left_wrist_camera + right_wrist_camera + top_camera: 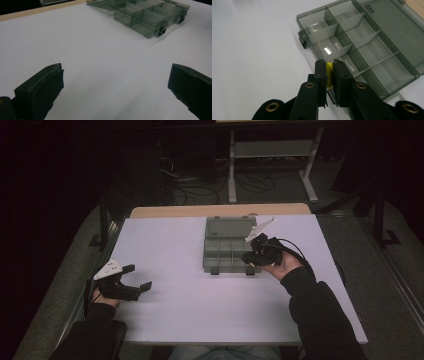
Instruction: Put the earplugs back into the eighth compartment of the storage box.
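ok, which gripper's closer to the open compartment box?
Right. The right gripper is at the compartment box's front right corner; the left gripper sits well off toward the table's near left.

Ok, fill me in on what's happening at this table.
A person works with a gripper in each hand at a white table. The right gripper is clamped on a small yellow piece and is held at the near right edge of an open grey compartment box, whose lid lies flat behind it. The compartments that can be seen look empty. The left gripper sits near the left edge of the table, jaws wide apart with nothing between them, well away from the box.
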